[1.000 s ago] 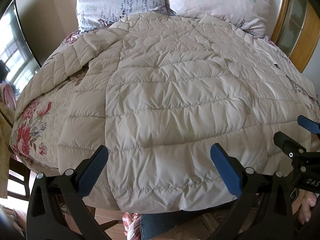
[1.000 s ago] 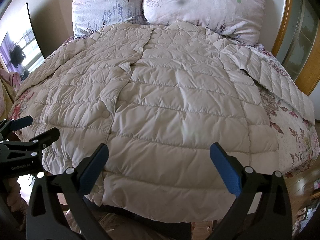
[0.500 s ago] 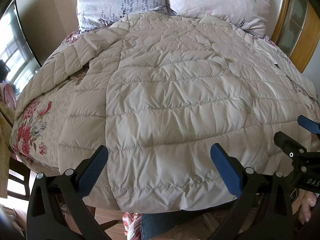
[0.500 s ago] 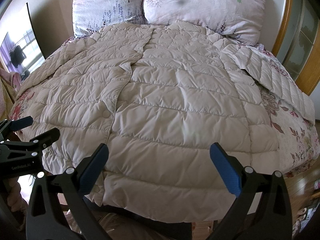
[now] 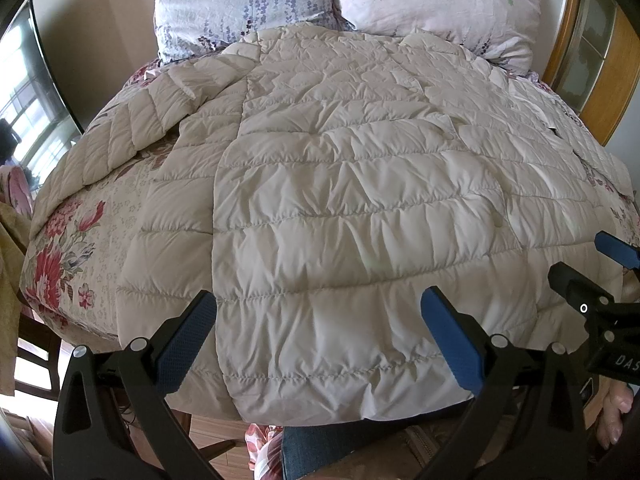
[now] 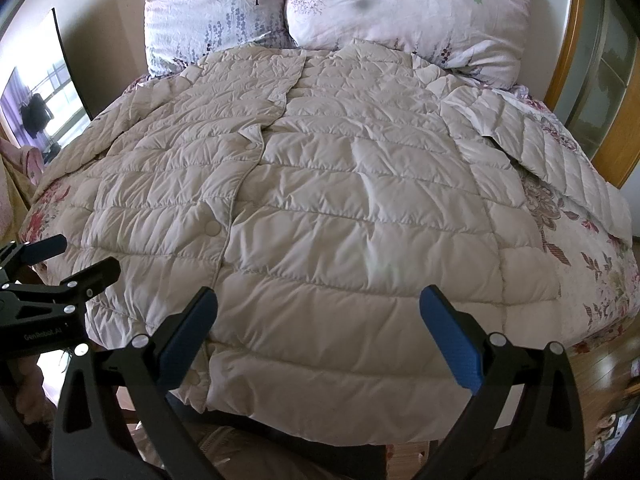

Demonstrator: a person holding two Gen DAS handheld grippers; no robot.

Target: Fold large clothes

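A large beige quilted down coat (image 5: pixel 340 208) lies spread flat, front up, on a floral bed; it also shows in the right wrist view (image 6: pixel 340 220), with a snap-button placket (image 6: pixel 212 227) down its left half. Its sleeves lie out to each side (image 5: pixel 120 136) (image 6: pixel 560 152). My left gripper (image 5: pixel 320 340) is open, hovering over the coat's hem near the foot of the bed. My right gripper (image 6: pixel 320 340) is open, also above the hem. Each gripper shows at the edge of the other's view, the right one (image 5: pixel 600 280) and the left one (image 6: pixel 56 272).
Two floral pillows (image 5: pixel 248 0) (image 6: pixel 408 12) stand at the headboard. The floral bedsheet (image 5: pixel 60 248) shows beside the coat. A wooden-framed cabinet (image 6: pixel 592 64) stands right of the bed, a dark screen (image 5: pixel 28 92) on the left. The wooden floor (image 6: pixel 612 364) lies below.
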